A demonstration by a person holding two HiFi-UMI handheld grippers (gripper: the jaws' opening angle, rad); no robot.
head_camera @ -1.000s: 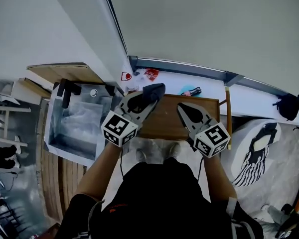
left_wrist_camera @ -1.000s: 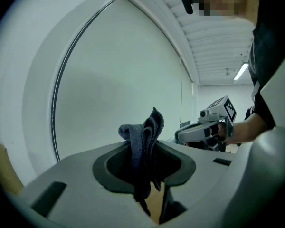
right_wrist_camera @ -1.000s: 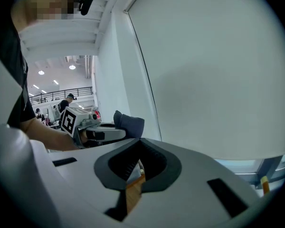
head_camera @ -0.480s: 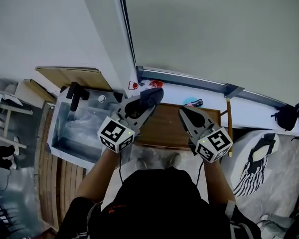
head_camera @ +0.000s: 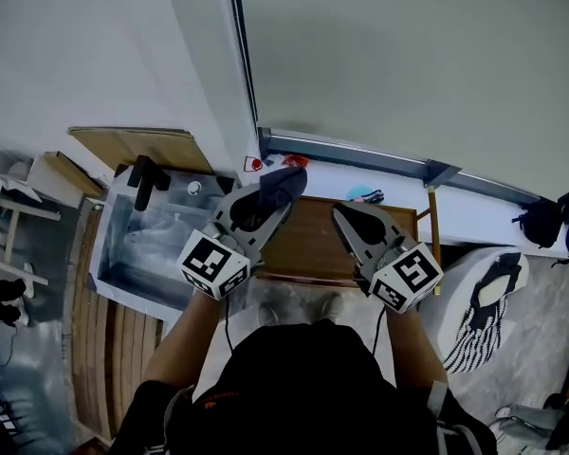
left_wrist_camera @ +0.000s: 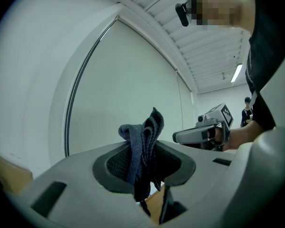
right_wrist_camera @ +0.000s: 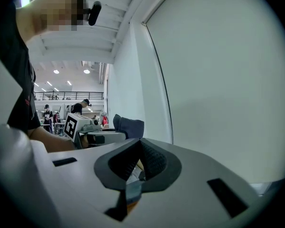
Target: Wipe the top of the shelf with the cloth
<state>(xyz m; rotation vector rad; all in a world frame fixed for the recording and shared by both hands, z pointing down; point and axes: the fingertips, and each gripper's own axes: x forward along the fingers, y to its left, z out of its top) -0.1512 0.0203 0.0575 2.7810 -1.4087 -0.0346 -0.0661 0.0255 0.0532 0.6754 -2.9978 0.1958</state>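
Cloth point(left_wrist_camera: 143, 141) sits bunched in the pinching jaws of the left claw point(head_camera: 273, 195), which appears to hang over the upper-left corner of the brown shelf top point(head_camera: 313, 245) at frame centre. The shelf top stretches rightward from there. Of the 2, the right claw point(head_camera: 349, 216) is pressed together, empty.

The lower end of the cloth point(left_wrist_camera: 147, 132) vanishes between the closed jaws of the left gripper point(head_camera: 277, 193), so how much is bunched in there can't be told. From above, that tool and the right gripper point(head_camera: 341, 214) cover parts of the shelf point(head_camera: 313, 245) top, and the person's torso point(head_camera: 303, 377) hides its front edge. A red scrap point(head_camera: 295, 160) and a teal object point(head_camera: 360, 196) on the white ledge point(head_camera: 460, 199) behind are too small to name. A dark bag point(head_camera: 548, 218) is clipped by the right edge.
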